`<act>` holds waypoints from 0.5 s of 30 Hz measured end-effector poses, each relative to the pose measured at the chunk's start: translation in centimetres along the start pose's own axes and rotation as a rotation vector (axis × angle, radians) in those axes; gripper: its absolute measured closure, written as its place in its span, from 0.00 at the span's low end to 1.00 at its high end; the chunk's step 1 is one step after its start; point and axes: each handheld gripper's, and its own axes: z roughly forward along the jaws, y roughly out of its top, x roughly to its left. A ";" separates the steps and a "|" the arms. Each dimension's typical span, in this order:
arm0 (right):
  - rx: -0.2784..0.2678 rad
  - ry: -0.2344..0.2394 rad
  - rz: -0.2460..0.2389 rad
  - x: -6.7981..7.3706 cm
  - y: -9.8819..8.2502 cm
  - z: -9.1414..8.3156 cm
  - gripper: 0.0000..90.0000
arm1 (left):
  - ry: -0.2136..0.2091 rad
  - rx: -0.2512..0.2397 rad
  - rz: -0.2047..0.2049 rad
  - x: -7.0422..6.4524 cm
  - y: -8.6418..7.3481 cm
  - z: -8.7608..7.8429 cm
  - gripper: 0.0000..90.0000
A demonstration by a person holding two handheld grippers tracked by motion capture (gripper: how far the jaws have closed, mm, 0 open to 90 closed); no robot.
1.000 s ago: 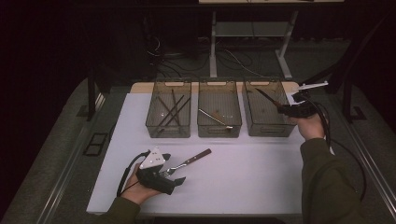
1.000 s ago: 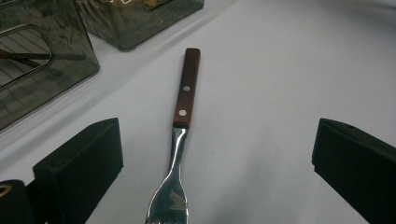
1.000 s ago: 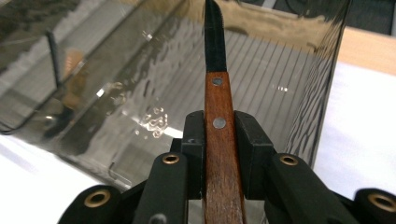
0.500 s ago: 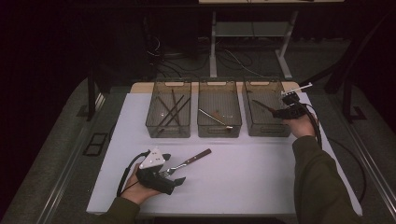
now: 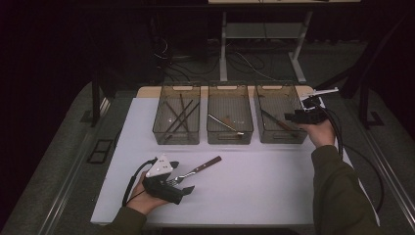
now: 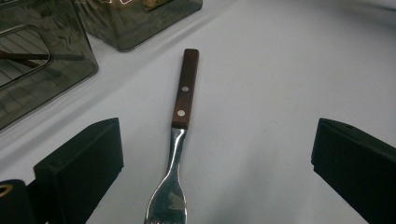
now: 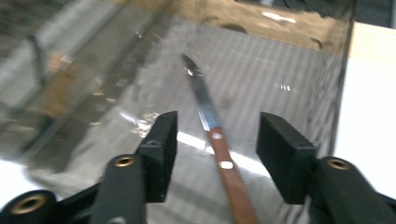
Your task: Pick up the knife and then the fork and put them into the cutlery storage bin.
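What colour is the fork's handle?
Reddish-brown wood with two silver rivets; the fork shows best in the left gripper view.

Brown-handled silver fork (image 6: 180, 135), white table (image 5: 254, 181)

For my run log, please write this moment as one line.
left hand-held gripper: open around fork | right hand-held gripper: jaws just opened, knife between, in right bin

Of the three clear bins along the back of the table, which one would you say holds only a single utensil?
The right-hand bin, beside the right gripper: it holds one wooden-handled knife. The left bin has several dark crossed utensils, the middle bin at least two.
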 end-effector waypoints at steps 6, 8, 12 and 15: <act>-0.081 0.064 -0.063 1.9 -1.1 -2.7 0.39 | 0.006 0.021 0.009 0.3 0.3 0.0 0.03; -0.108 0.096 -0.085 2.5 -1.7 -3.5 0.35 | 0.011 0.025 0.004 0.4 0.4 0.0 0.04; -0.124 0.159 -0.127 4.0 -3.2 -4.4 0.30 | 0.036 0.037 0.004 0.9 0.8 0.1 0.10; -0.137 0.203 -0.136 5.1 -4.7 -4.9 0.25 | 0.039 0.050 -0.007 1.4 1.2 0.4 0.16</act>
